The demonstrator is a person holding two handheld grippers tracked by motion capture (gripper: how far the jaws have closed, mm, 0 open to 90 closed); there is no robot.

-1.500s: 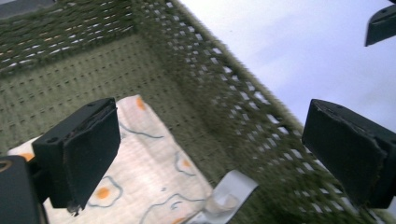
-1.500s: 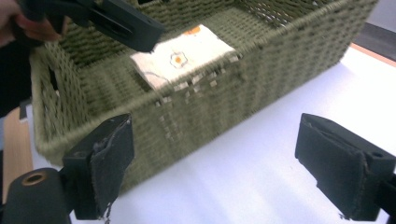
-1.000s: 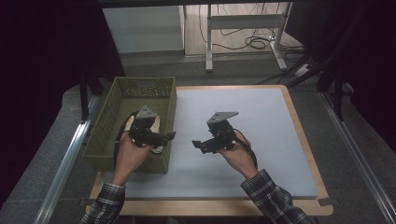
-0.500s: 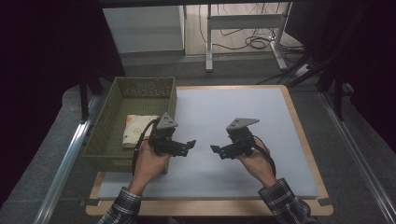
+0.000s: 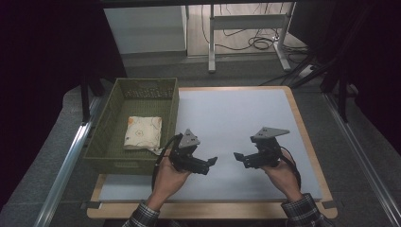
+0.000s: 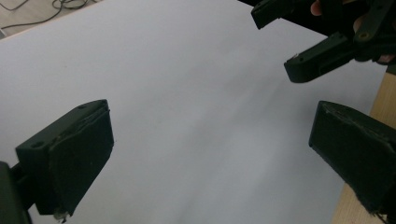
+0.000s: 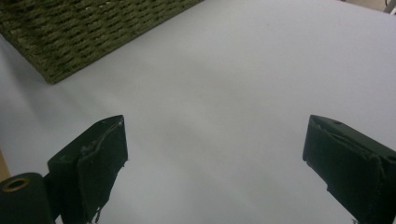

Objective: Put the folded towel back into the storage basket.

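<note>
Both hands are over the pale sheet covering the counter (image 5: 246,118), down near its front edge, and each holds a black claw. The left claw (image 5: 211,162) sits just off the front right corner of the green woven basket (image 5: 106,127), close beside it but not touching, with its tips pointing away from the basket across the sheet. Its jaws stand wide apart with nothing between them; in the left gripper view only bare pale sheet lies between the two black pads (image 6: 74,161).

The right claw (image 5: 238,157) is farther from the basket, on the other side of the left claw, and its tips point back toward the basket, so the two claws face each other tip to tip with a small gap of bare sheet between them. Its jaws are also wide and hold nothing, and in the right gripper view the basket's woven wall is at the top left, well beyond the jaws.

Inside the basket lies a folded cream cloth (image 5: 143,133) with small printed marks, flat on the bottom toward the front right part, nearer the wall that faces the left claw. Neither claw touches it. A grey three-cornered plate rides on top of each claw.
</note>
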